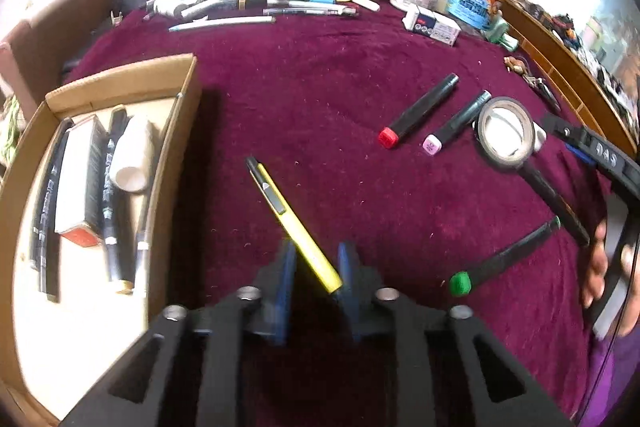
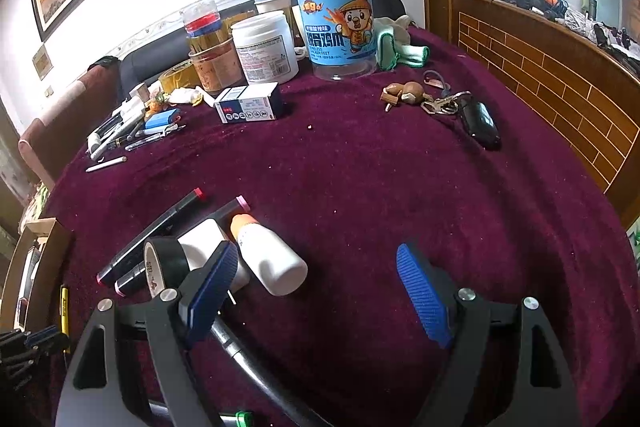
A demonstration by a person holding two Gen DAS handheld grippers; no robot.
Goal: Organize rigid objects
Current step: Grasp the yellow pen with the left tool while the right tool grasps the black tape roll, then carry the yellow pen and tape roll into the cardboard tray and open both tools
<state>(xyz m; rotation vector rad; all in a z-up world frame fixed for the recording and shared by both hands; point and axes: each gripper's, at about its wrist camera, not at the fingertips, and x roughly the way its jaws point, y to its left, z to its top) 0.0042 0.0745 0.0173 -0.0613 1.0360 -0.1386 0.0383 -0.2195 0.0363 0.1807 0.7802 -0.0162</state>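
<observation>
Two claws were at work over the maroon worktop [image 1: 320,75]. Nearest you, your left claw [image 1: 316,267] had its blue pads closed on the lower end of the yellow pen [image 1: 288,215], which slanted up and away, dark tip leading. Just to its left sat the cardboard box [image 1: 176,155], already holding several dark pens, a flat white carton and a white tube. I judge you were partway through sorting: the pen was picked and next had to swing left over the box wall and be let go parallel to the pens inside.

Your right claw [image 2: 320,291] hung wide apart and held nothing; a white bottle [image 2: 268,259] lay just beyond its left pad. Beside that stood a roll of black tape [image 1: 506,131], with a red-capped marker [image 1: 420,111] and a pink-capped marker [image 1: 456,125] near it, and a green-capped marker [image 1: 504,259] closer in. All these waited to be boxed.

Farther off lay a row of pens [image 1: 256,7], jars [image 2: 334,23] and keys [image 2: 452,107].

The box's near end was cut off, and motion blur smeared its contents; the marker under the tape was partly hidden.
</observation>
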